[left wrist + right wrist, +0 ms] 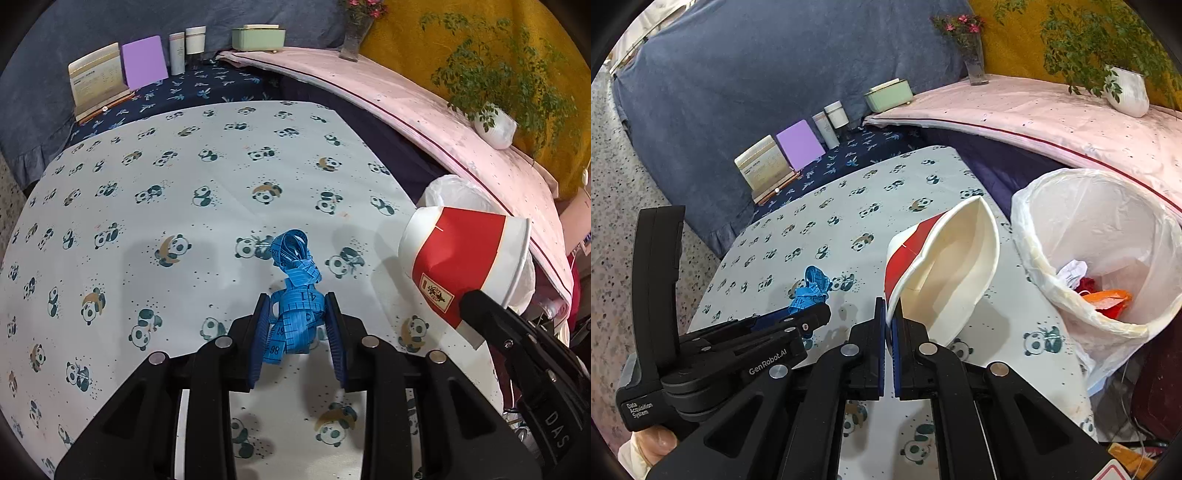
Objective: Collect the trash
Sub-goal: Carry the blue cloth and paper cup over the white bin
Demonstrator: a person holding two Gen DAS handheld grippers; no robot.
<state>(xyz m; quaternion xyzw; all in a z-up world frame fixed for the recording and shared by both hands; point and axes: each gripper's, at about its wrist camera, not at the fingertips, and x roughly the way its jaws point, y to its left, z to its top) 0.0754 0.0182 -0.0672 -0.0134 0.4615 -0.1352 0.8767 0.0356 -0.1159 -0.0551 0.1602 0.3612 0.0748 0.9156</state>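
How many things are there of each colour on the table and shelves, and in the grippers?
Blue: 1, tape
Red and white: 1, cup
Purple: 1, board
Green: 1, box
White: 3, two jars and a plant pot
Total: 7

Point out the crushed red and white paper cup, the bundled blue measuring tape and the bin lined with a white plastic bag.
crushed red and white paper cup (945,258): right wrist view, cream inner wall.
bundled blue measuring tape (295,295): left wrist view, middle of the bundle.
bin lined with a white plastic bag (1030,236): right wrist view, left rim.
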